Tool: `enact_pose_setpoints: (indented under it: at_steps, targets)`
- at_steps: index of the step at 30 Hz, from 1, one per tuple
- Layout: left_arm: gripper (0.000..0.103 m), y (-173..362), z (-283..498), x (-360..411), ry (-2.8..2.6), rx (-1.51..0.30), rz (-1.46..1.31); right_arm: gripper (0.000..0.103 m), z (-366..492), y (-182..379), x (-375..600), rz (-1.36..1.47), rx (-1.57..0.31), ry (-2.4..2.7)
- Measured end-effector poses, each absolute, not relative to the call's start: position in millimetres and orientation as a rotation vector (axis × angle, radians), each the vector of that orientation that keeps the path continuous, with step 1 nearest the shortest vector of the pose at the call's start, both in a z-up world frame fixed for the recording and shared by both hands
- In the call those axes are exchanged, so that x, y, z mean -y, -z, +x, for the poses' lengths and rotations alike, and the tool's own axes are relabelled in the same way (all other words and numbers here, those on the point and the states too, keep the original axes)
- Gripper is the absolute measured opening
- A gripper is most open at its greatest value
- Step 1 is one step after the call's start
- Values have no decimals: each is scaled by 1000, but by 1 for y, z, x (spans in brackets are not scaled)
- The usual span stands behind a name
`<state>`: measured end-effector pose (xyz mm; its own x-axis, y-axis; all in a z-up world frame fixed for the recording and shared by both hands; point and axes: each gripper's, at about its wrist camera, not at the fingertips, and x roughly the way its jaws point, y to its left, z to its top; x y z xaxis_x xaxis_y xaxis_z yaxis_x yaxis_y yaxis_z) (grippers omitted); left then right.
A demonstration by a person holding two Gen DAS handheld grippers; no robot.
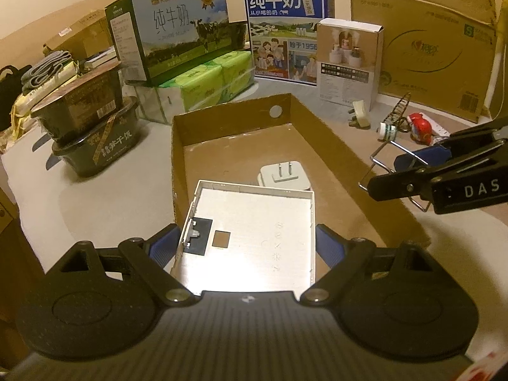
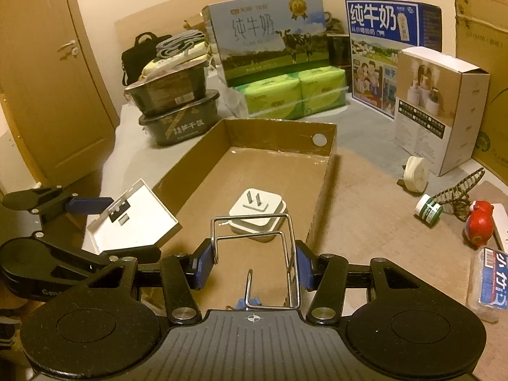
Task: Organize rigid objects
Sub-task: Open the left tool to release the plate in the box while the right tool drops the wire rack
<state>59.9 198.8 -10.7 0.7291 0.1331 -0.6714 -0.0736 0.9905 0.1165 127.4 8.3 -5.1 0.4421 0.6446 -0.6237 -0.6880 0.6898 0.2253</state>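
An open cardboard tray lies on the table with a white plug adapter inside. My left gripper is shut on a flat white plastic cover and holds it over the tray's near end; it shows at the left of the right wrist view. My right gripper is shut on a bent wire rack, held above the tray's near right edge; it shows at the right of the left wrist view.
Right of the tray lie a round white plug, a small bottle, a wire model, a red figure, a white power strip and a tissue pack. Milk cartons, tissue packs, black bowls and boxes stand behind.
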Motion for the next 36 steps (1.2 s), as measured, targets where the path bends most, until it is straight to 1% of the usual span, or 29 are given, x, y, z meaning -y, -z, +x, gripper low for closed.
enact_pose_setpoints:
  at_steps: [33, 35, 36]
  targets:
    - [89, 11, 50, -204, -121, -738, 56, 53, 135, 15, -22, -22, -764, -848]
    - [89, 10, 50, -204, -121, -738, 56, 55, 135, 15, -23, -11, -747, -875]
    - [89, 11, 50, -204, -122, -738, 56, 65, 133, 15, -23, -12, -735, -882]
